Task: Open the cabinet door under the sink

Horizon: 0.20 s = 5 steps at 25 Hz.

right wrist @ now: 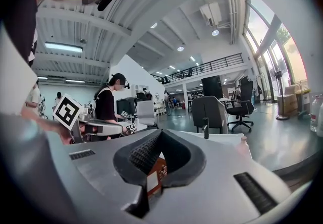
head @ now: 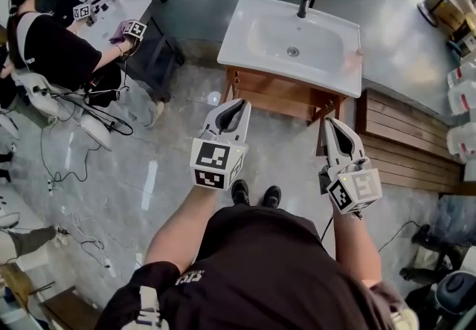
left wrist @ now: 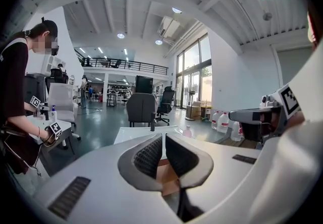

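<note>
Head view: the left gripper (head: 236,102) and right gripper (head: 329,122) are hovering near the wooden cabinet (head: 277,95) under the white sink (head: 239,33), apart from it.
Left gripper view: the jaws are standing a narrow slit apart, with nothing between them.
Right gripper view: the jaws are pressing together, holding nothing.
Sink: a pink bottle (head: 350,61) is standing at its right edge.
Room: open floor (head: 171,172) is lying to the left; wooden decking (head: 401,135) is bordering the right.
Gripper views only: office chairs (left wrist: 141,108) are showing beyond the sink.

Dark short-sleeved T-shirt (head: 260,261), white print (head: 190,276) near left shoulder, black shoes (head: 255,193); left gripper (head: 235,103) and right gripper (head: 332,123) white-shelled, black ribbed pads (left wrist: 149,157), black-and-white marker cubes (head: 216,165).
</note>
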Tool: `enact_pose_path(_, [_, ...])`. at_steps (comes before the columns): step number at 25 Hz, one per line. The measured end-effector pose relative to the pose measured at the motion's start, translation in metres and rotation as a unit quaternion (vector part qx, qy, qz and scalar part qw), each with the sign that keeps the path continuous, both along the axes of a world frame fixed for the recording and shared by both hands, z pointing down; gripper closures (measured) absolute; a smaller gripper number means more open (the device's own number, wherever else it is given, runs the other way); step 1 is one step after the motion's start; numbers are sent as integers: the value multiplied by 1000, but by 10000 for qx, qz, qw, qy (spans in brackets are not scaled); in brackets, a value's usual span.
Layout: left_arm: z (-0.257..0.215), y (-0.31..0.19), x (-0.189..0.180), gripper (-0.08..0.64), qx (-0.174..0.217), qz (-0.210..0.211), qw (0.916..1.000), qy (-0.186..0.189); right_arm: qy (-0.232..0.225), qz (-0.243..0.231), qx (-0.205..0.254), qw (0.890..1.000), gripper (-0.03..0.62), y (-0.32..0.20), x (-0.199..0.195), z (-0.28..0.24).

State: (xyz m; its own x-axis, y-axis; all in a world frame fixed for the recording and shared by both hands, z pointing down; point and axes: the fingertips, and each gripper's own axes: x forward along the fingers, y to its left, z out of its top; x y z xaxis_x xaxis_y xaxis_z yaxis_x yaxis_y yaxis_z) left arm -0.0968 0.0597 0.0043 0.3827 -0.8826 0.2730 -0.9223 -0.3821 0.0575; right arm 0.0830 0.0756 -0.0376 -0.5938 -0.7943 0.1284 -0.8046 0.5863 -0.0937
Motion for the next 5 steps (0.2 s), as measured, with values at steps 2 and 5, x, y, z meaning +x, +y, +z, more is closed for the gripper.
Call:
enact_pose_path(2, [1,0,1,526,-13,-16,10000,-13,-36,11,-62,10000,581,0,3,4])
enact_pose_path(5, [4,0,1,526,-57,-62,10000,-42,-79,47,-161,9998,581,1,9,12])
